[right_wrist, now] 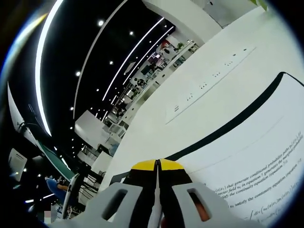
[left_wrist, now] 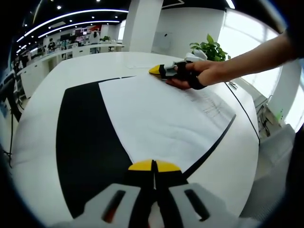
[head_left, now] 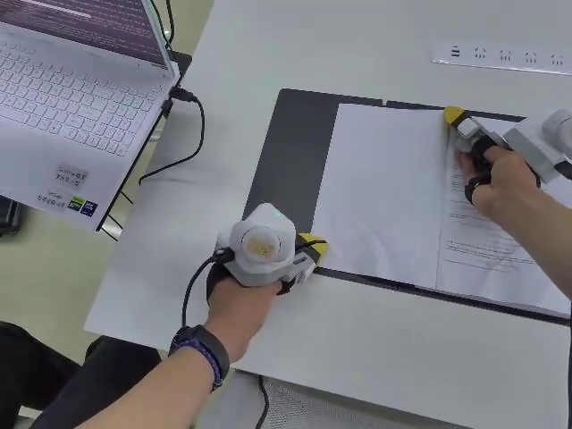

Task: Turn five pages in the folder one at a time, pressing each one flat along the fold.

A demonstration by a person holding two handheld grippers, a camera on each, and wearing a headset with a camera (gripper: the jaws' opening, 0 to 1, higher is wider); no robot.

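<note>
**Folder.** The folder [head_left: 286, 152] lies open and flat on the table [head_left: 357, 54], right of centre in the head view. Its inner cover is black and shows as a wide band on the left and a thin border along the near and far edges. A blank white page [head_left: 375, 197] covers the middle. To its right lies a printed page [head_left: 500, 250] with lines of small black text. The line where the two pages meet runs from the far edge toward the near edge.

**Grippers.** The left gripper [head_left: 313, 244] is at the folder's near edge, by the near-left corner of the blank page. Its yellow-tipped jaws are closed together, and no gap shows in the left gripper view. The right gripper [head_left: 454, 116] is at the folder's far edge, at the top of the line between the two pages. Its jaws are likewise closed tip to tip, above the printed text in the right gripper view. Whether paper sits between either pair of jaws cannot be told.

**Surface and room.** The table is plain white. An open laptop [head_left: 71, 89] stands at its far-left corner with a black cable [head_left: 192, 134] plugged in. A socket strip [head_left: 500, 58] lies beyond the folder. The room is an open office with curved ceiling light strips and a potted plant [left_wrist: 209, 47].
</note>
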